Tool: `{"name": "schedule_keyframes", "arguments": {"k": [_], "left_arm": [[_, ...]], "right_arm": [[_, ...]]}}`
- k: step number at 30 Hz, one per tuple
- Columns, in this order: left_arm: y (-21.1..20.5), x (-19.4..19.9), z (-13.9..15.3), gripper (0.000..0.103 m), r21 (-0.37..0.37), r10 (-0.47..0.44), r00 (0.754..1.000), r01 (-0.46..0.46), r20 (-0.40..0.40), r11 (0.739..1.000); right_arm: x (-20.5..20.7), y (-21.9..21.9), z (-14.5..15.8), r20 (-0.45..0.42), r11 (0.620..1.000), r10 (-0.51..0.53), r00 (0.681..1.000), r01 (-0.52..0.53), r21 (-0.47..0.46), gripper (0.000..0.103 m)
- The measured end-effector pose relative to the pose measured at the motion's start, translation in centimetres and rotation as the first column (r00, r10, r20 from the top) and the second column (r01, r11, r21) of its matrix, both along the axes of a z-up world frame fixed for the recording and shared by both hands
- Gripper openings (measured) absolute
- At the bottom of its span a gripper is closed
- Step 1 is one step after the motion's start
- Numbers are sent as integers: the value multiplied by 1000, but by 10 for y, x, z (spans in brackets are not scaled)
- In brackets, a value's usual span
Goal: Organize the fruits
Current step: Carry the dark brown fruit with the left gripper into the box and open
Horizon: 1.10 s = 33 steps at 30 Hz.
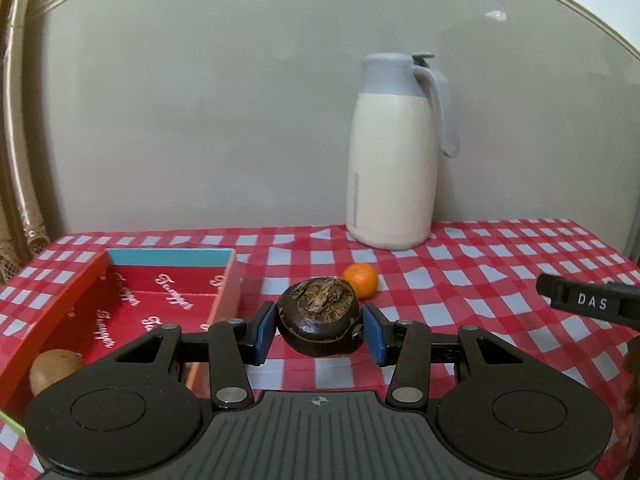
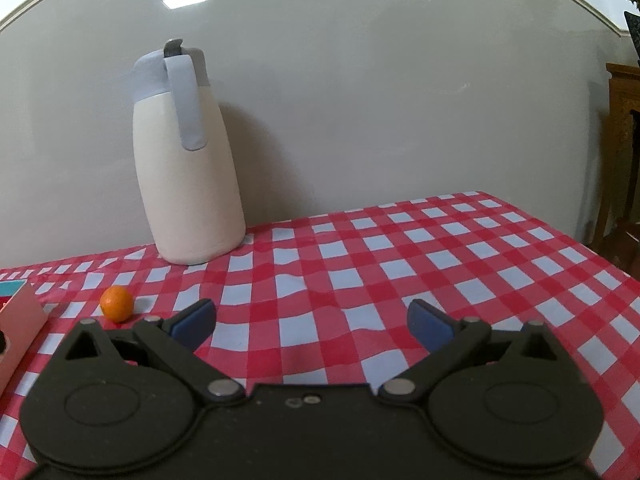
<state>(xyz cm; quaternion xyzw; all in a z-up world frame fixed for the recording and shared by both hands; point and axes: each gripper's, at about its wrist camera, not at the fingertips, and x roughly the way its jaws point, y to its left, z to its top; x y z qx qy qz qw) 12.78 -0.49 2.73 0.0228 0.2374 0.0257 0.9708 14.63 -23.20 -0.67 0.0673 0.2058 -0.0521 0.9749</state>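
Dark brown wrinkly round fruit [image 1: 320,326] pinched in left gripper [image 1: 320,330] | red cardboard box [image 1: 76,300] just left, probably its home | right gripper [image 2: 312,322] wide, empty

Soft indoor light, fisheye-bent edges

Checked tablecloth [image 2: 400,248] lies bare on the right and centre. Obstacles: jug [image 2: 188,168] upright at the back wall, small orange [image 2: 117,303] before it, red box [image 1: 80,300] occupying the left.
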Motion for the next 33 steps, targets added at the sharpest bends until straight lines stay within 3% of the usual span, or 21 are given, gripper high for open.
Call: {"name": "schedule_keyframes", "arguments": {"k": [12, 25, 33], "left_arm": [[57, -10, 5, 46, -5, 113, 993, -113, 21, 994], [125, -4, -14, 47, -7, 260, 966, -260, -5, 966], [139, -2, -21, 47, -4, 296, 955, -296, -17, 955]], "right_arm": [[4, 31, -2, -9, 998, 47, 999, -47, 33, 102], [6, 63, -5, -21, 995, 102, 995, -102, 17, 102], [7, 65, -4, -23, 994, 108, 994, -107, 15, 102]]}}
